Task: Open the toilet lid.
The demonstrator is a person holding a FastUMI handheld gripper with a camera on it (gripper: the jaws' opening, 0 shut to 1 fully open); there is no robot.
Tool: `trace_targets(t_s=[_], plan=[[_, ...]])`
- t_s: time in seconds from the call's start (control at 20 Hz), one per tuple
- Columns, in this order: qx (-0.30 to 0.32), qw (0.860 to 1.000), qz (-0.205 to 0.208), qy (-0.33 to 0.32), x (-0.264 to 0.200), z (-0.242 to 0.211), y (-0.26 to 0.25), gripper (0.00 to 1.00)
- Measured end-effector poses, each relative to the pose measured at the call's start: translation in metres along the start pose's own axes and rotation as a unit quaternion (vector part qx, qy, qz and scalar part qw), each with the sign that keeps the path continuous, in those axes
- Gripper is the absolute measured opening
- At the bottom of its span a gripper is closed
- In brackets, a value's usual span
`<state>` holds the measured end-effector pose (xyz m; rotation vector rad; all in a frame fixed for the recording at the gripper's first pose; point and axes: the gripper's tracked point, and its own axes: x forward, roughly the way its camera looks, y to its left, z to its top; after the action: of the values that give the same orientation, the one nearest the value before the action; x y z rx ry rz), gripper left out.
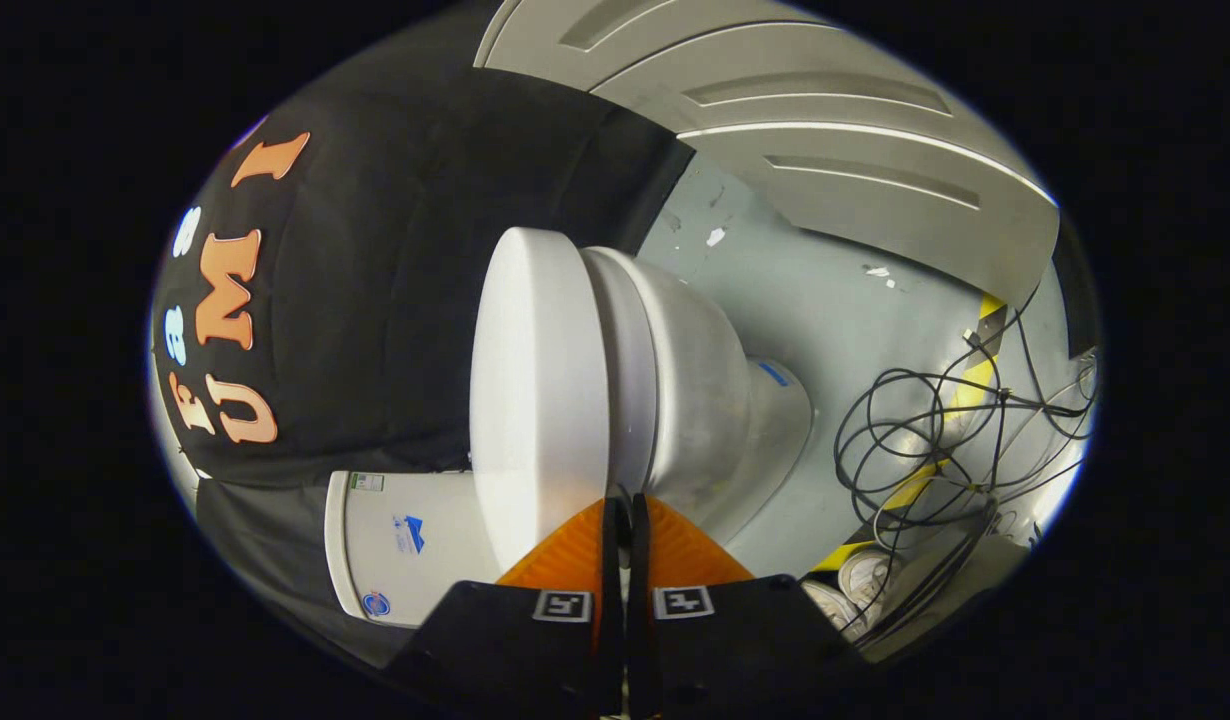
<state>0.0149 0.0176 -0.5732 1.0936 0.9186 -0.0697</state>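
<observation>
Pinching smooth white toilet lid (537, 390): hand-held gripper (623, 503).

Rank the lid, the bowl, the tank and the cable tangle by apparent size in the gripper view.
1. Lid, just beyond the nearly closed gripper.
2. Bowl.
3. Cable tangle and tank: too alike to rank, and the tank is partly hidden.

Claw (623, 520) on black mounts, each with a square black-and-white marker
</observation>
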Motion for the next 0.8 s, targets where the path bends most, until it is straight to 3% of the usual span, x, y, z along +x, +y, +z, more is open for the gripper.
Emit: trace_targets(t_s=[0.55, 0.8], plan=[[-0.023, 0.998, -0.035, -0.044, -0.010, 0.004, 0.029, 0.08], [-0.049, 0.996, -0.029, -0.062, -0.024, 0.003, 0.059, 0.08]])
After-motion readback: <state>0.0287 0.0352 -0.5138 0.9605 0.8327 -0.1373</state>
